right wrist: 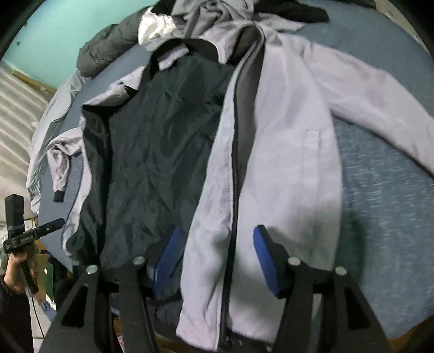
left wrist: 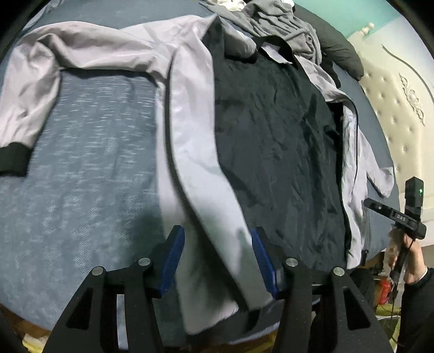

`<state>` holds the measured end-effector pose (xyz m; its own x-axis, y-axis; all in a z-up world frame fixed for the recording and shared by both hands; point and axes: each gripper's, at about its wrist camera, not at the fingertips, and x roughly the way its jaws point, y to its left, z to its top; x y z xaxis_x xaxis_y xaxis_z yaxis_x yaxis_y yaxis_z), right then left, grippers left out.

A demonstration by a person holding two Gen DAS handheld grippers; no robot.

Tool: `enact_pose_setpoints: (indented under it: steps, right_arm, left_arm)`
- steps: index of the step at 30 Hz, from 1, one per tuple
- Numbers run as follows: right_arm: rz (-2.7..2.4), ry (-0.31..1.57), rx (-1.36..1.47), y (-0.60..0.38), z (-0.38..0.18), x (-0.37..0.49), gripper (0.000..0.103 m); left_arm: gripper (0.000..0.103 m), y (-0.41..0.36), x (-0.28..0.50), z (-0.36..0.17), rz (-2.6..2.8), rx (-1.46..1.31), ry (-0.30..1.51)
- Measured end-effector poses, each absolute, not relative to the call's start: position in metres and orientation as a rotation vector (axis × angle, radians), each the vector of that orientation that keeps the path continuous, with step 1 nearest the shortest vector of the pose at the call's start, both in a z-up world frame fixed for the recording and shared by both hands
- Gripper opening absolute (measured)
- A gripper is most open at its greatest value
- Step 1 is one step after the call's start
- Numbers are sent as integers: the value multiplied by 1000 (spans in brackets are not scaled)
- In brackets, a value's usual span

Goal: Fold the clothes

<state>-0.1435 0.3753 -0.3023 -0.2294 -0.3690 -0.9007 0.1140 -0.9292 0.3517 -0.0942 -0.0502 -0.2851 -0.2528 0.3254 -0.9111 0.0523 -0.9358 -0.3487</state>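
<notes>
- Lying open on the bed (left wrist: pixel 81 163) is a pale lilac zip jacket (right wrist: pixel 287 163), its dark lining (left wrist: pixel 271 135) facing up and its hem reaching the near edge of the mattress, right under both sets of fingers.
- Judging by the fine creases, the shell is thin, light and limp; it is probably sliding easily on itself, so a shallow pinch is likely slipping off.
- Running down each front panel is the zipper tape (left wrist: pixel 173 163), the stiffest line in the cloth and so the surest place to take hold, along with the ribbed black cuff (left wrist: pixel 13 160) and the hem band.
- Standing spread, the left gripper (left wrist: pixel 218 258) is pinching nothing, with one lilac front panel passing between its fingers.
- Standing spread too, the right gripper (right wrist: pixel 214 260) is straddling the other panel and its zipper, holding nothing.
- Trailing outward beyond the left fingers is one sleeve (left wrist: pixel 40 81); the other is lying well beyond the right fingers.
- Piling up past the collar, far ahead of the fingers, is a heap of grey clothes (left wrist: pixel 282 24).
- Standing off to the side of the bed is a padded headboard (left wrist: pixel 390 108).
</notes>
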Motion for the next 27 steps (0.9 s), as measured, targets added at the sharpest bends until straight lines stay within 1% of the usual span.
enact_pose_setpoints:
  steps: [1,2,3,4,5,6,7,8,9,12,16,18,20,21,23,27]
  right_arm:
    - [-2218,-306,1730,375,-307,-145,57]
    - [-2214,-307,1738,374,-312,-147,57]
    - [-2213,-301,1741,373,-316,-150,57]
    - [-2213,-293,1738,374,-317,-151,57]
    - [-2212,-281,1735,373,-319,-152,57]
    - [-2210,-261,1728,371,-319,-154,52]
    - [-2210,-242,1715,369,-318,-154,47]
    - [-2208,-226,1703,368,-317,-154,40]
    - [-2204,-215,1692,366,-317,-154,35]
    - [-2186,-218,1670,364,-316,-150,28]
    - [-2195,-224,1652,367,-310,-145,27]
    - [-2215,-241,1648,373,-305,-144,27]
    - [-2234,-262,1647,383,-298,-143,27]
    - [-2242,-271,1644,387,-295,-142,27]
    - [-2252,-281,1628,394,-287,-140,27]
    - [-2249,-294,1609,398,-278,-140,28]
  left_arm:
    - [54,-45,-96,-288,2314,-1802,-440]
    - [51,-40,-98,-290,2316,-1800,-409]
    - [46,-34,-100,-291,2314,-1794,-379]
    - [37,-28,-101,-291,2309,-1786,-355]
    - [34,-24,-102,-290,2308,-1776,-338]
    - [33,-17,-102,-287,2312,-1756,-312]
    - [29,-9,-103,-283,2314,-1730,-285]
    - [26,-2,-104,-281,2311,-1707,-265]
    - [26,7,-107,-278,2305,-1685,-251]
    - [25,39,-116,-277,2258,-1644,-236]
    - [25,93,-122,-287,2162,-1624,-199]
    - [27,119,-119,-294,2115,-1634,-123]
    - [35,132,-115,-293,2093,-1638,-65]
    - [37,133,-113,-290,2086,-1629,-67]
    - [54,124,-108,-278,2074,-1613,-115]
    - [58,86,-97,-247,2140,-1580,-143]
